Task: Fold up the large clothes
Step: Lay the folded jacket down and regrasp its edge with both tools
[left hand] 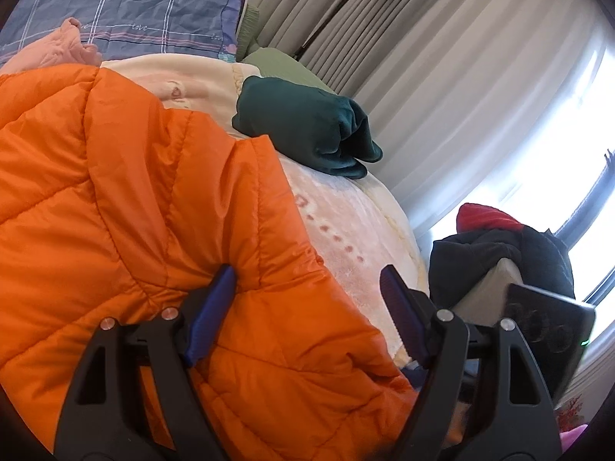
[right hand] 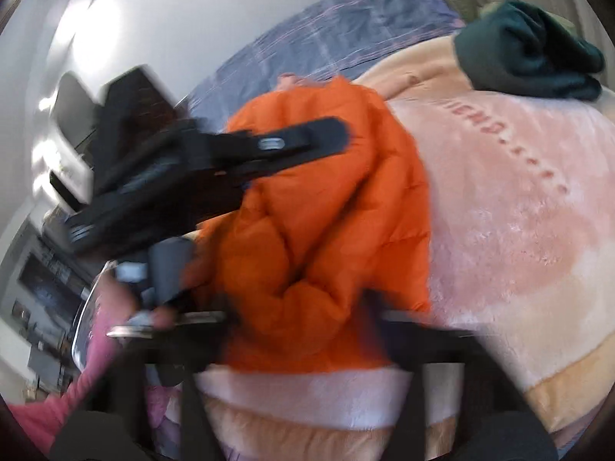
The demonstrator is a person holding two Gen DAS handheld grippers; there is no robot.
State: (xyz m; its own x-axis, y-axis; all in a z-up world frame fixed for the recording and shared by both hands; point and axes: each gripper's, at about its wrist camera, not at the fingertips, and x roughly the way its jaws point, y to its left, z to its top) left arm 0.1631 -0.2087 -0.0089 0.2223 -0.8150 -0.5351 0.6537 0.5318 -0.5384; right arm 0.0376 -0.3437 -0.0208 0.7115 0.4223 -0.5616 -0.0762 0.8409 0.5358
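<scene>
An orange puffer jacket (left hand: 127, 199) lies bunched on the pink blanket (left hand: 346, 223) of a bed. My left gripper (left hand: 307, 284) is open, its blue fingers (left hand: 211, 307) spread over the jacket's lower edge, one pad pressing into the fabric. In the right wrist view the jacket (right hand: 326, 207) is a rumpled heap, and the left gripper (right hand: 215, 161) hangs over its left side. My right gripper (right hand: 303, 322) is blurred by motion at the jacket's near edge; its fingers look spread apart.
A folded dark green garment (left hand: 307, 126) lies further up the bed. A blue checked pillow (left hand: 127, 7) is at the head. A pile of black and red clothes (left hand: 499, 246) sits beside the bed near the curtained window (left hand: 480, 77).
</scene>
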